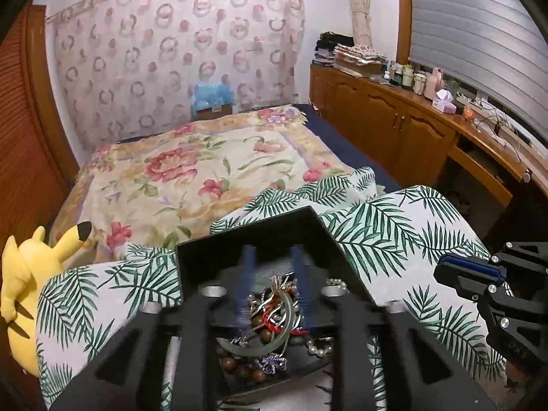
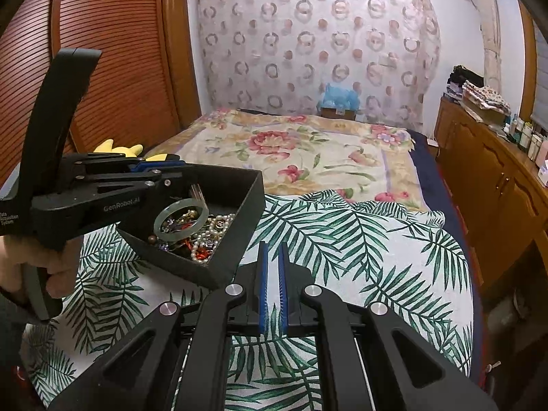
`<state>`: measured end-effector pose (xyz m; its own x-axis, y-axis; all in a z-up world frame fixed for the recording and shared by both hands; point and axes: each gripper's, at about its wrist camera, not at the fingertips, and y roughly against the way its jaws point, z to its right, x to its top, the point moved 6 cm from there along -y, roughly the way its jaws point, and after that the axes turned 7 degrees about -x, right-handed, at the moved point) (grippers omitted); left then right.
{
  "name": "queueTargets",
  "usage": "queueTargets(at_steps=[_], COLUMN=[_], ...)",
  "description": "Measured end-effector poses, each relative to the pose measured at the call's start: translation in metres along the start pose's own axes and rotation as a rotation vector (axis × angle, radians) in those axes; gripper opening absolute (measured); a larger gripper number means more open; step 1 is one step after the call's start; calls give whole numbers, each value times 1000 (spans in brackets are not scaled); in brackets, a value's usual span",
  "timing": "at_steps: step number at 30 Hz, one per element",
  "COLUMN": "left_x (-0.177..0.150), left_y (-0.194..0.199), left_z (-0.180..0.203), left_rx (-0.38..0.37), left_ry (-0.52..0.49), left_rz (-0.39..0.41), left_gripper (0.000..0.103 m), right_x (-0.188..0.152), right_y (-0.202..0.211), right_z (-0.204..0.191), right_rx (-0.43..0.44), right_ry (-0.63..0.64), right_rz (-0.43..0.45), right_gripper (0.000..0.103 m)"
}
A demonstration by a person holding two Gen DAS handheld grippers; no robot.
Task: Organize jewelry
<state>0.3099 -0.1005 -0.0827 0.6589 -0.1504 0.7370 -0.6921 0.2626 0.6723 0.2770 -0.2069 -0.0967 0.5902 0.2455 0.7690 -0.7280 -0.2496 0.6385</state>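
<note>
A black open box sits on the palm-leaf quilt and holds a tangled heap of jewelry: pearl strands, brown beads, red cord, metal pieces. A pale green jade bangle lies tilted on top of the heap. My left gripper reaches into the box above the heap, its blue fingers apart and motion-blurred, holding nothing that I can see. My right gripper hovers over the quilt right of the box, its blue pads a narrow gap apart, empty.
The palm-leaf quilt lies over the foot of a bed with a floral blanket. A yellow Pikachu plush sits at the left. A wooden cabinet counter with bottles runs along the right. A slatted wooden wardrobe stands at the left.
</note>
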Motion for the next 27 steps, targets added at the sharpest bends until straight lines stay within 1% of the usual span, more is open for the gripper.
queueTargets(at_steps=[3,5,7,9,10,11,14,15,16,17,19,22,24,25,27], left_x=[-7,-13,-19,-24,-27,-29,-36,-40,-42,-46,-51,-59,-63,-65,-68], left_y=[5,10,16,24,29,36,51,56,60,66,76,88,96,99,107], left_z=[-6,-12,-18,-24,-26,-28,-27,-27,-27,-26,-23,-20,-18,-18,-17], left_rx=[7,13,17,22,29,36,42,48,49,52,49,43,43,42,42], left_ry=[7,22,35,46,51,52,41,38,37,35,36,46,50,51,62], left_rz=[-6,-7,-1,5,14,30,50,55,62,71,81,93,100,107,123], left_gripper=[37,54,58,66,76,80,89,91,94,95,95,95,95,95,95], right_x=[1,2,1,0,0,0,-2,-4,-6,-7,-9,-11,-12,-12,-12], right_y=[4,6,8,9,9,10,10,10,10,10,13,16,21,22,27], right_z=[-4,-7,-11,-15,-15,-16,-21,-23,-25,-26,-29,-32,-34,-34,-34], right_rx=[4,6,6,3,4,4,-2,-6,-9,-10,-17,-21,-27,-32,-45], right_ry=[1,1,2,3,3,4,0,-2,-3,-5,-11,-19,-27,-31,-44], right_rz=[6,12,18,19,20,21,21,20,21,22,28,32,44,47,55], right_gripper=[7,7,7,7,7,7,7,9,12,25,37,42,57,60,72])
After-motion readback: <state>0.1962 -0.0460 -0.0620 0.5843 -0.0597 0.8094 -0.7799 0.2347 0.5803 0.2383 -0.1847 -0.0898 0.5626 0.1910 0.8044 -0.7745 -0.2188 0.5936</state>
